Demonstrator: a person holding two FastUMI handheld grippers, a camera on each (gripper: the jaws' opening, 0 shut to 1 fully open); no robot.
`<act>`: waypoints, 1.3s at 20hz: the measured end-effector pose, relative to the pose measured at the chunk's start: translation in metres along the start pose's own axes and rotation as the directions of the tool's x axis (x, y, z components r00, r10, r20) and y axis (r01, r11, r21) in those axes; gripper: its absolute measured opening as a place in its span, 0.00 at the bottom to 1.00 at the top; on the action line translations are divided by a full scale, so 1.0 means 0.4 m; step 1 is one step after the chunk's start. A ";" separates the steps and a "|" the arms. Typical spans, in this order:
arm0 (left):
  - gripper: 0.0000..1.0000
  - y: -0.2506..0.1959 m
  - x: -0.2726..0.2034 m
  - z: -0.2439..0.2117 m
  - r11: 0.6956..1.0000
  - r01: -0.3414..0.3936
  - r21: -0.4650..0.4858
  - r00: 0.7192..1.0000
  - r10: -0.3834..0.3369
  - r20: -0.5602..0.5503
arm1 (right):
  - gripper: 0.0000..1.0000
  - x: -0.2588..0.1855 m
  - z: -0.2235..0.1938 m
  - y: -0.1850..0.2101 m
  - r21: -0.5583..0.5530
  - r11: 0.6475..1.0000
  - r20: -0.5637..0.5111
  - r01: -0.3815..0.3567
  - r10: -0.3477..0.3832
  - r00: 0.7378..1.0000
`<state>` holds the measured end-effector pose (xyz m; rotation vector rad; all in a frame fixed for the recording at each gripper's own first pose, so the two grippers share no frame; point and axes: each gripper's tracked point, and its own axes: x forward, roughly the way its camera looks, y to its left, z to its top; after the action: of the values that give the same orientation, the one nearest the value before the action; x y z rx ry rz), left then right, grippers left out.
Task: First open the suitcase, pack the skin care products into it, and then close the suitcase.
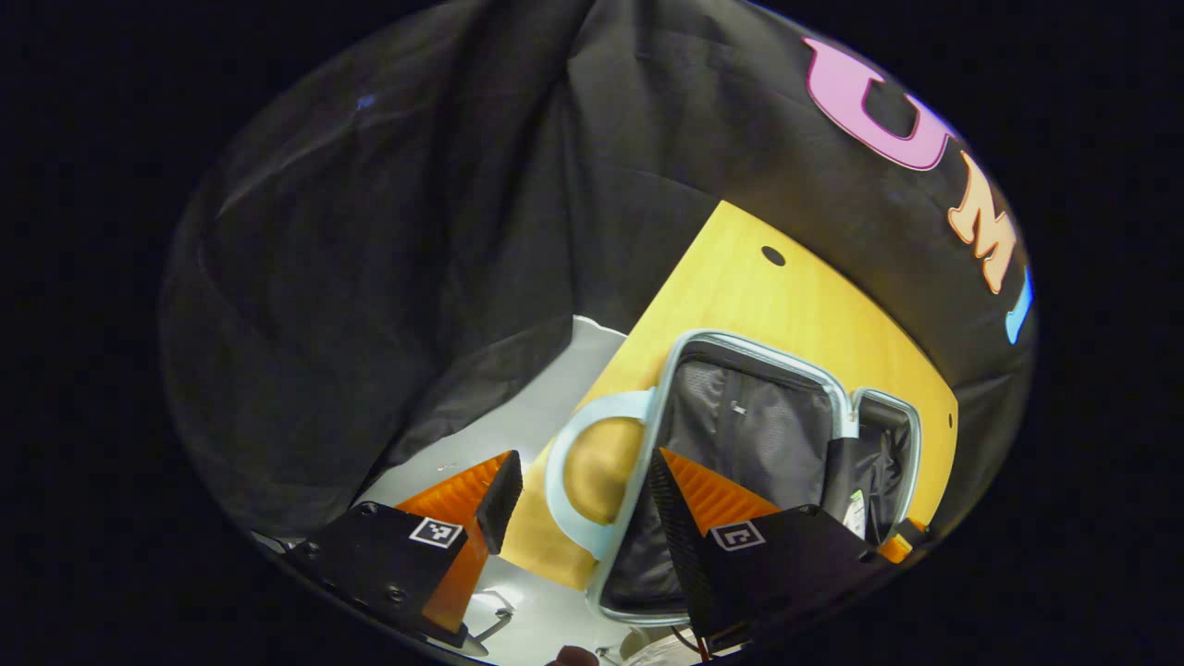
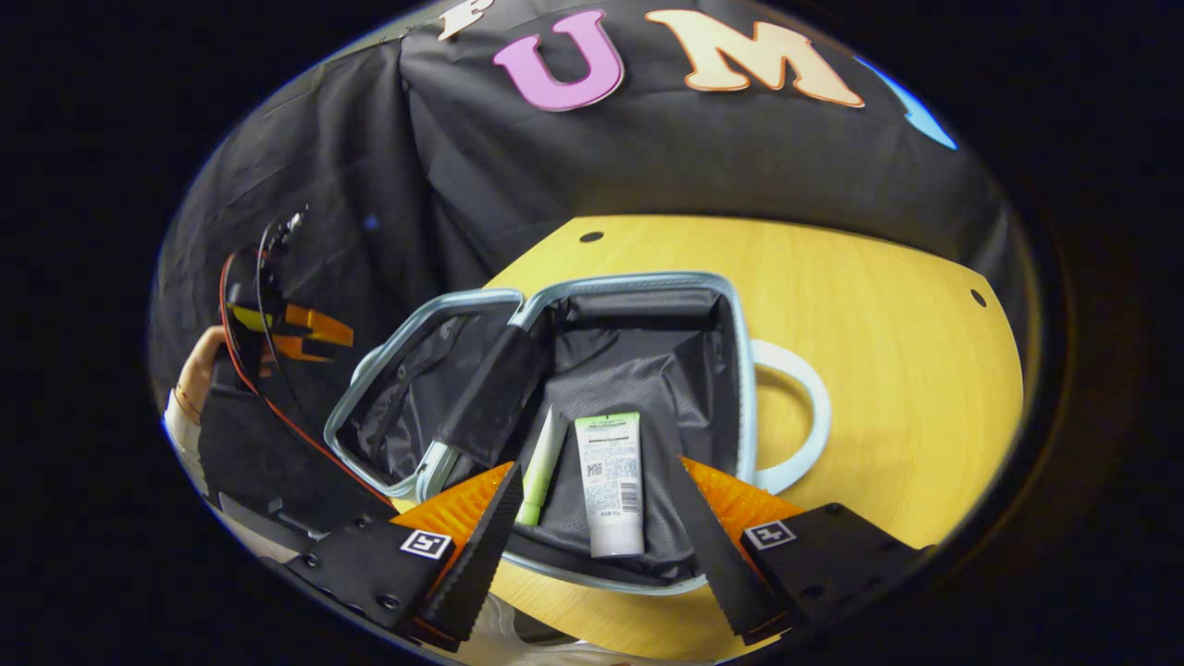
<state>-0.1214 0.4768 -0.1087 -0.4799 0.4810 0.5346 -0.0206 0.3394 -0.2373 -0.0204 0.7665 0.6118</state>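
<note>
Suitcase (image 2: pixel 592 305) lies open on the tabletop (image 2: pixel 888 305). Inside the main half: a white tube (image 2: pixel 609 481) and a slim green tube (image 2: pixel 544 467), side by side. Packing looks done; closing comes next, which calls for swinging the lid half (image 2: pixel 407 370) over. My right gripper (image 2: pixel 592 546) hovers wide open, empty; left gripper (image 1: pixel 578 499) likewise.

Dim booth, bright tabletop — fisheye-warped edges

Unreadable small print on white tube (image 2: pixel 610 481)
</note>
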 end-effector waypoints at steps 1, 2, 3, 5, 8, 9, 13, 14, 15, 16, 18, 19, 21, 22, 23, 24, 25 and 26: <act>0.82 0.007 0.024 -0.004 1.000 0.001 -0.009 1.000 -0.001 -0.008 | 0.94 -0.016 0.013 -0.016 0.015 1.000 0.019 0.020 -0.020 1.000; 0.82 0.021 0.046 -0.006 1.000 0.002 -0.022 1.000 -0.003 -0.013 | 0.98 -0.029 0.028 -0.046 0.027 0.998 0.037 0.049 -0.050 0.998; 0.82 0.034 0.062 -0.011 0.999 0.006 -0.035 1.000 -0.007 -0.026 | 0.98 -0.043 0.037 -0.074 0.038 0.996 0.047 0.079 -0.081 0.996; 0.82 0.048 0.102 -0.023 0.998 0.019 -0.060 0.999 -0.022 -0.042 | 0.98 -0.072 0.058 -0.134 0.057 0.989 0.066 0.136 -0.139 0.988; 0.79 0.064 0.133 -0.041 0.993 0.054 -0.102 0.996 -0.061 -0.066 | 0.94 -0.111 0.082 -0.201 0.087 0.975 0.094 0.202 -0.210 0.973; 0.77 0.062 0.143 -0.047 0.991 0.067 -0.117 0.995 -0.076 -0.070 | 0.98 -0.126 0.089 -0.216 0.100 0.971 0.102 0.218 -0.228 0.968; 0.50 0.026 0.176 -0.070 0.978 0.141 -0.155 0.983 -0.157 -0.091 | 0.98 -0.160 0.097 -0.259 0.136 0.955 0.123 0.262 -0.279 0.953; 0.42 0.018 0.181 -0.073 0.972 0.164 -0.166 0.979 -0.181 -0.096 | 0.98 -0.164 0.099 -0.264 0.141 0.953 0.127 0.268 -0.286 0.950; 0.34 0.016 0.185 -0.072 0.969 0.173 -0.178 0.977 -0.192 -0.096 | 0.94 -0.171 0.098 -0.267 0.144 0.951 0.129 0.273 -0.291 0.948; 0.25 0.019 0.195 -0.077 0.968 0.177 -0.180 0.975 -0.197 -0.100 | 0.94 -0.175 0.097 -0.271 0.147 0.949 0.130 0.278 -0.297 0.946; 0.10 0.012 0.186 -0.073 0.965 0.194 -0.177 0.973 -0.213 -0.092 | 0.94 -0.179 0.091 -0.275 0.148 0.948 0.128 0.282 -0.301 0.945; 0.09 0.010 0.175 -0.068 0.965 0.193 -0.178 0.973 -0.211 -0.091 | 0.94 -0.180 0.089 -0.277 0.148 0.948 0.127 0.283 -0.302 0.945; 0.09 0.000 0.157 -0.065 0.968 0.187 -0.166 0.974 -0.205 -0.097 | 0.99 -0.184 0.085 -0.280 0.150 0.947 0.127 0.285 -0.304 0.944; 0.08 -0.010 0.141 -0.059 0.969 0.189 -0.157 0.974 -0.206 -0.097 | 0.98 -0.182 0.085 -0.280 0.153 0.947 0.128 0.283 -0.303 0.944; 0.07 -0.021 0.131 -0.057 0.970 0.194 -0.149 0.972 -0.211 -0.102 | 0.94 -0.183 0.085 -0.280 0.154 0.947 0.128 0.280 -0.301 0.945; 0.07 -0.029 0.115 -0.050 0.971 0.196 -0.139 0.972 -0.210 -0.102 | 0.94 -0.184 0.084 -0.280 0.154 0.948 0.129 0.279 -0.300 0.945; 0.10 -0.034 0.101 -0.044 0.972 0.200 -0.123 0.971 -0.214 -0.106 | 0.94 -0.184 0.085 -0.282 0.153 0.948 0.132 0.279 -0.299 0.945; 0.06 -0.041 0.078 -0.033 0.973 0.205 -0.111 0.972 -0.215 -0.097 | 0.94 -0.185 0.087 -0.284 0.153 0.948 0.135 0.278 -0.298 0.945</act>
<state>-0.0922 0.4687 -0.1311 -0.6510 0.5019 0.3304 0.0204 0.2156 -0.1860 0.0364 0.6348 0.2782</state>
